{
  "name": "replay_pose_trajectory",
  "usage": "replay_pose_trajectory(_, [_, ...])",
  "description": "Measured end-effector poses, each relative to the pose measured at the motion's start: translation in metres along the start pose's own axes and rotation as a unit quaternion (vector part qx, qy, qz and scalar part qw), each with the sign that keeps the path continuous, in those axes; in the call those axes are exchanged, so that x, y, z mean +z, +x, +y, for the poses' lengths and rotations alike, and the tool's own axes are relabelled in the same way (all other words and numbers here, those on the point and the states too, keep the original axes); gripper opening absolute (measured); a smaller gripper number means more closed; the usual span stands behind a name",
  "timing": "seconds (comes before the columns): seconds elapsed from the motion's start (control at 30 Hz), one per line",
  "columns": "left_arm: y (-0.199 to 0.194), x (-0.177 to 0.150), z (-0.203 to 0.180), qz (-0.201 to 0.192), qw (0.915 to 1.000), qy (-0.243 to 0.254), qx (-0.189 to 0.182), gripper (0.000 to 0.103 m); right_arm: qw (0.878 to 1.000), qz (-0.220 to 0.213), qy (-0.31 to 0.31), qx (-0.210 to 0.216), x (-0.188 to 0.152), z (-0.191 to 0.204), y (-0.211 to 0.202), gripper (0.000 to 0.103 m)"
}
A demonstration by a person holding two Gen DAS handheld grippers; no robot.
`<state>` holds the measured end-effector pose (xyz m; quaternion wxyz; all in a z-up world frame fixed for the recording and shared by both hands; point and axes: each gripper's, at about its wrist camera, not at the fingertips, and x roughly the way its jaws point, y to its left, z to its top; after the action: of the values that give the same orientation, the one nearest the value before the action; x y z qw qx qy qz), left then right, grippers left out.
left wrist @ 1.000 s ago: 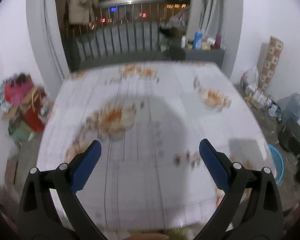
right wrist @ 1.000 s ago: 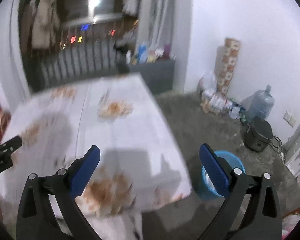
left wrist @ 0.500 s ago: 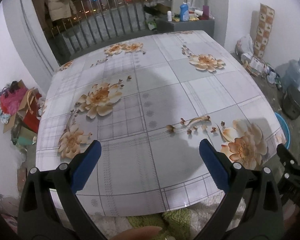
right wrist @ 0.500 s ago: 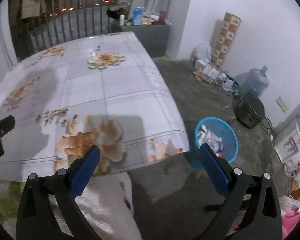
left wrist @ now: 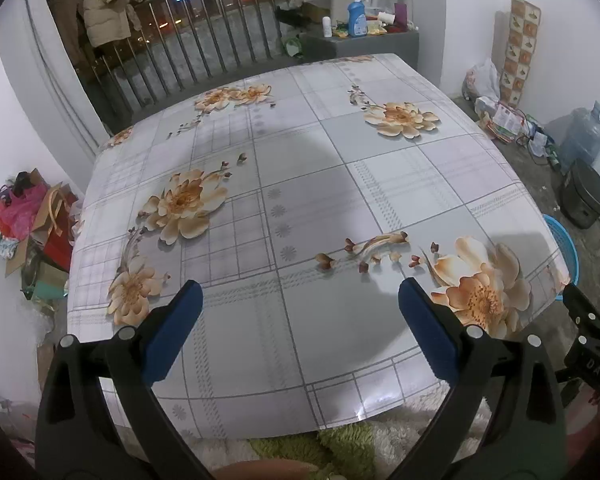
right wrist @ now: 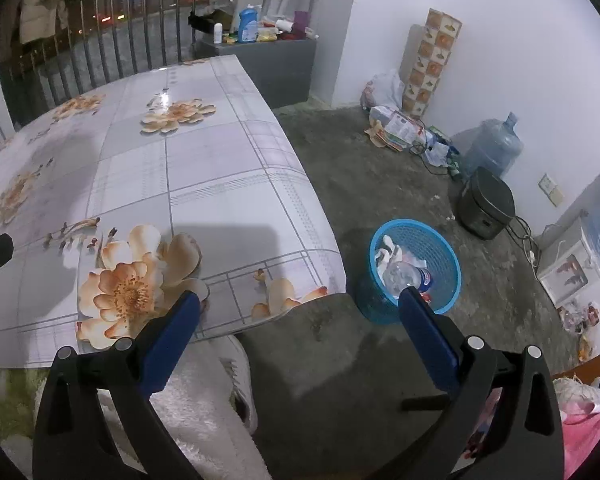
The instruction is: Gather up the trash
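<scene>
While both grippers hung above the near edge of the table, nothing lay between their blue-padded fingers. The left gripper (left wrist: 296,312) was spread wide and empty over the grey-checked, glossy tablecloth printed with orange flowers (left wrist: 300,184), whose surface carried only the shadow of the person and the rig. The right gripper (right wrist: 298,320) was likewise spread wide and empty, its left finger over the table's near right corner (right wrist: 236,216) and its right finger over the round blue plastic mesh basket (right wrist: 440,248). That basket stood on the grey concrete floor (right wrist: 380,184) just beside the table's corner, and it held the collected trash: a clear plastic bottle with a blue-and-red label (right wrist: 404,274) lying on crumpled white paper (right wrist: 390,248). Past the basket, near the white wall, sat a dark round cooker (right wrist: 486,208) and a large translucent blue water jug (right wrist: 494,146), with a heap of packets and papers (right wrist: 396,126) beside them. White fluffy fabric (right wrist: 204,408) showed below the table edge.
</scene>
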<state>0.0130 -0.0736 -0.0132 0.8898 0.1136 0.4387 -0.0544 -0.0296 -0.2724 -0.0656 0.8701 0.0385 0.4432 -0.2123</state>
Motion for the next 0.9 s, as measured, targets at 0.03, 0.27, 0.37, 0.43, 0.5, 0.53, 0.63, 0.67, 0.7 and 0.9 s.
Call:
replay_pose_trajectory(0.03, [0.0000, -0.0001, 0.0000, 0.000, 1.0000, 0.000, 0.000, 0.094, 1.000, 0.000, 0.000, -0.001, 0.0002, -0.0001, -0.0001, 0.097])
replay_pose_trajectory(0.27, [-0.0006, 0.0000, -0.0003, 0.000, 1.0000, -0.001, 0.000, 0.094, 1.000, 0.001, 0.000, -0.002, 0.0005, -0.0009, -0.0006, 0.097])
replay_pose_trajectory(0.37, [-0.0006, 0.0000, 0.0002, 0.000, 1.0000, -0.001, 0.001, 0.094, 1.000, -0.001, -0.002, -0.003, 0.0007, -0.0014, -0.0013, 0.097])
replay_pose_trajectory(0.43, [0.0000, 0.0011, -0.0003, 0.001, 1.0000, -0.002, 0.001, 0.094, 1.000, -0.002, -0.003, -0.004, 0.0008, -0.0018, -0.0026, 0.097])
replay_pose_trajectory(0.5, [0.0005, 0.0015, -0.0005, 0.001, 1.0000, -0.002, 0.001, 0.094, 1.000, -0.003, -0.005, -0.006, 0.0003, -0.0008, -0.0031, 0.097])
replay_pose_trajectory(0.53, [0.0011, 0.0016, -0.0002, 0.001, 1.0000, -0.002, 0.000, 0.094, 1.000, -0.004, -0.006, -0.007, 0.0003, -0.0006, -0.0031, 0.097])
replay_pose_trajectory(0.63, [0.0012, 0.0014, 0.0011, 0.001, 1.0000, -0.001, 0.000, 0.094, 1.000, -0.005, -0.008, -0.008, 0.0007, 0.0015, -0.0040, 0.097])
replay_pose_trajectory(0.67, [0.0013, 0.0018, 0.0004, 0.001, 1.0000, -0.002, 0.000, 0.094, 1.000, -0.005, -0.008, -0.009, 0.0010, 0.0016, -0.0042, 0.097])
replay_pose_trajectory(0.7, [0.0015, 0.0018, 0.0016, 0.001, 1.0000, -0.001, 0.000, 0.094, 1.000, -0.005, -0.008, -0.010, 0.0010, 0.0017, -0.0042, 0.097])
replay_pose_trajectory(0.9, [0.0020, 0.0003, 0.0003, 0.003, 1.0000, -0.005, 0.000, 0.094, 1.000, -0.007, -0.010, -0.011, 0.0013, 0.0029, -0.0060, 0.097])
